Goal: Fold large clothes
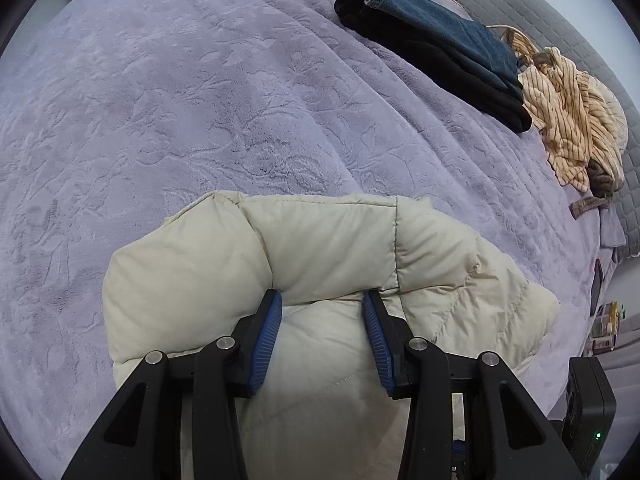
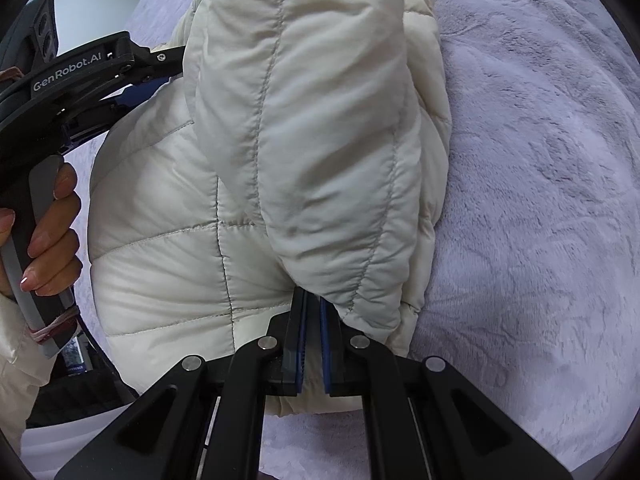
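The right tool (image 2: pixel 311 308) pinched a fold of the cream puffer jacket (image 2: pixel 312 128); the left tool (image 1: pixel 322 302) stood wide over the jacket on the lilac bed (image 1: pixel 180 100). At two o'clock lay folded jeans (image 1: pixel 432 36).

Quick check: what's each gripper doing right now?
Left gripper: open, jaws spread, tips against the jacket, gripping nothing.
Right gripper: shut on a fold of the jacket.

Soft, even daylight fills both sharp views, with faint shadow just beneath the jaws and strong fisheye bending toward dark corners.
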Tool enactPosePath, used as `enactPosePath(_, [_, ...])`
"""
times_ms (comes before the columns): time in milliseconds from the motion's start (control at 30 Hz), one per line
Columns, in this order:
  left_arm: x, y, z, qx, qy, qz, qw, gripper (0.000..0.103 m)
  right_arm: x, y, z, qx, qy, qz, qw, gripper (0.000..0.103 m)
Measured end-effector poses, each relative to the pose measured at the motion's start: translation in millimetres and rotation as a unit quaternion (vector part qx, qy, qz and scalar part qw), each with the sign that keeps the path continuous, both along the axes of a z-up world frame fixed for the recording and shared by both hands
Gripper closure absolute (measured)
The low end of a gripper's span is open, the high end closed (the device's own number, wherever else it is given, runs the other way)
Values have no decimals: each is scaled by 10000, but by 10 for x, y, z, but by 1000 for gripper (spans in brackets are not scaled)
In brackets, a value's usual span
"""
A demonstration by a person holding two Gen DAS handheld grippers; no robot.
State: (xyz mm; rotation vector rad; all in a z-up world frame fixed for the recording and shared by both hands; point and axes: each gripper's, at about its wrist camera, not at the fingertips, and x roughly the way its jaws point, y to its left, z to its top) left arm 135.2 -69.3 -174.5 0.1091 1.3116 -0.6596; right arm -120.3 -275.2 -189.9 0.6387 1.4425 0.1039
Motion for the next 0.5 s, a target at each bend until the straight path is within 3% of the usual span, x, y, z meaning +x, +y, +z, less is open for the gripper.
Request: enactPosePath(500, [-540,650,626,70,-186,287,9994,58,30,-33,266,-22,51,-130,9999,93])
